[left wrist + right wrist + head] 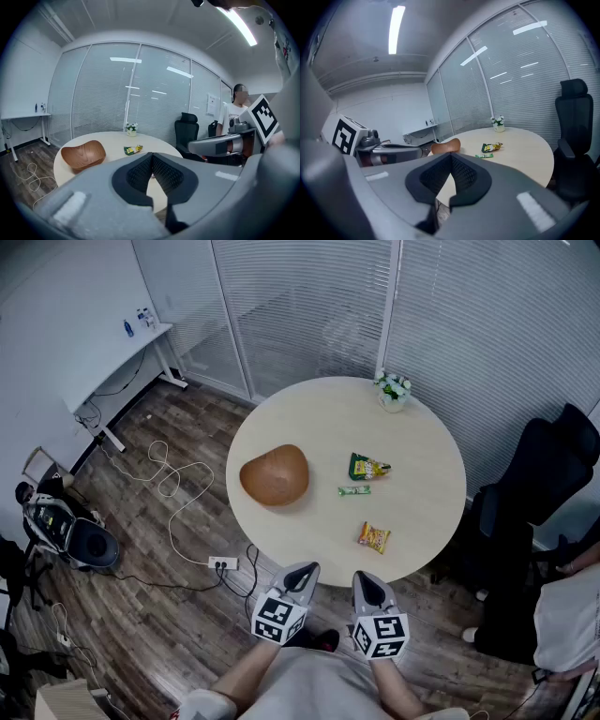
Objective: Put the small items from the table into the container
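Sitting on round table [412, 437] is curved wooden bowl [274, 475].

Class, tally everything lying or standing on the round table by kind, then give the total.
Snack packets: 3
Wooden bowl: 1
Flower pot: 1
Total: 5

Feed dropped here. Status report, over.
Left hand-held gripper, right hand-held gripper: shut, empty. Green-yellow packet, small green packet, orange packet on table, outside wooden bowl. Nothing blocking.
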`<state>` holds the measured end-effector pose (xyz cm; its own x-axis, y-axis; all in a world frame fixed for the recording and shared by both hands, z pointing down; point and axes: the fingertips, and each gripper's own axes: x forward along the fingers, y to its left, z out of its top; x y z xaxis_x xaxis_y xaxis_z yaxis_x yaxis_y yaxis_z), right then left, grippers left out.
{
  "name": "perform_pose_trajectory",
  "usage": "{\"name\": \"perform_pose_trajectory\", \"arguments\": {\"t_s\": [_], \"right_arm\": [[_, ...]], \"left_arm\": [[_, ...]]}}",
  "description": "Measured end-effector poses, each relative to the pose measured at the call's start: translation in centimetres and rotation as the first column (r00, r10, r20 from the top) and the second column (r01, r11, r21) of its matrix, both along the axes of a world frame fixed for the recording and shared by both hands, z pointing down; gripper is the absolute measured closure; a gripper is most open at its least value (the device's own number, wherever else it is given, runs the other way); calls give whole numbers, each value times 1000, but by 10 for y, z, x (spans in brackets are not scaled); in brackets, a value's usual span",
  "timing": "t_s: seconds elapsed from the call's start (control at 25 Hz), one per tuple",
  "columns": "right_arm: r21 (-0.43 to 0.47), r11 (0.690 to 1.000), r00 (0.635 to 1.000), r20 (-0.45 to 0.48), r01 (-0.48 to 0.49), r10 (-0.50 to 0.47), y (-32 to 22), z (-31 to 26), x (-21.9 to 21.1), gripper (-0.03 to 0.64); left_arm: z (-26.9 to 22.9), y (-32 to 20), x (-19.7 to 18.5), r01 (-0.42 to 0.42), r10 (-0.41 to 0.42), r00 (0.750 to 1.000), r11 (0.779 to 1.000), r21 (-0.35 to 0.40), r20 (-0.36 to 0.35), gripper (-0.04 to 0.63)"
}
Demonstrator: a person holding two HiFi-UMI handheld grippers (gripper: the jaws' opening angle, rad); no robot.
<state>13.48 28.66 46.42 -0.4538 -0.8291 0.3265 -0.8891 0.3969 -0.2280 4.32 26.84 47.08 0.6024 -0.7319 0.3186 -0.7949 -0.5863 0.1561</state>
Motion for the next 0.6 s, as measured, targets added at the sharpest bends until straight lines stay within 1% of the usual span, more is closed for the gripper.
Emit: {"name": "perform_pose_trajectory", "arguments": {"t_s": [0.2,0.36,0.6], "right_arm": [[2,1000,1000,1,-2,2,-1,1,3,615],[37,999,1000,15,-3,3,-3,-2,5,615],[19,1000,1000,16,-11,11,-14,5,-2,614]], "left_arm": [[0,-2,3,0,0,1000,1000,1,-2,598],[-2,-6,6,3,-3,1000,1000,5,-6,598],[-2,-30,1,-1,1,1000,1000,10,-13,600]]}}
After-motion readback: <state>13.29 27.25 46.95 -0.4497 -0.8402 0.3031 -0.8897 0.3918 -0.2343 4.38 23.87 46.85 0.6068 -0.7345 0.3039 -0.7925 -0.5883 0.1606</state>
